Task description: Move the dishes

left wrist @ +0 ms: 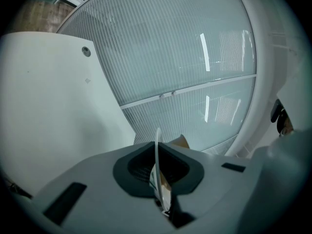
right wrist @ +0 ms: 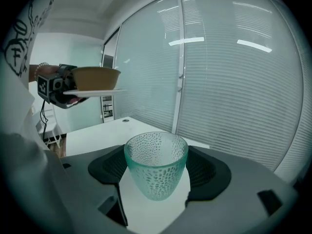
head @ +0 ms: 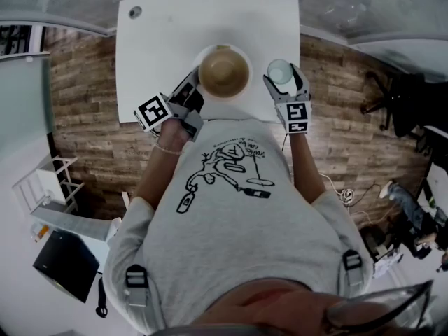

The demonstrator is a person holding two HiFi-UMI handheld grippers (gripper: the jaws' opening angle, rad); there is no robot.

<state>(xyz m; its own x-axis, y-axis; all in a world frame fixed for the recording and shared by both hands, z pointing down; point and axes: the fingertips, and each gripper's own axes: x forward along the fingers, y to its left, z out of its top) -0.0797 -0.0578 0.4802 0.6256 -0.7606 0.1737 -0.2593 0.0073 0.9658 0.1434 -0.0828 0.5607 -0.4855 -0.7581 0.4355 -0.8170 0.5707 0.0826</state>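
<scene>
A brown bowl (head: 223,71) sits on a white plate (head: 201,56), held above the near edge of the white table (head: 168,26). My left gripper (head: 194,84) is shut on the plate's left rim. In the left gripper view the plate (left wrist: 157,152) stands edge-on between the jaws of my left gripper (left wrist: 159,182), with the bowl (left wrist: 181,142) peeking behind. My right gripper (head: 285,82) is shut on a green-tinted dimpled glass (head: 280,71) over the table's right side. In the right gripper view the glass (right wrist: 157,164) stands upright in my right gripper (right wrist: 157,177), and the bowl (right wrist: 96,78) shows to the left.
The table has a round cable hole (head: 135,11) at its far left corner. Slatted window blinds (right wrist: 234,82) lie behind it. On the wood floor (head: 84,96) stand a white shelf (head: 45,184) to the left and a black chair (head: 399,107) to the right.
</scene>
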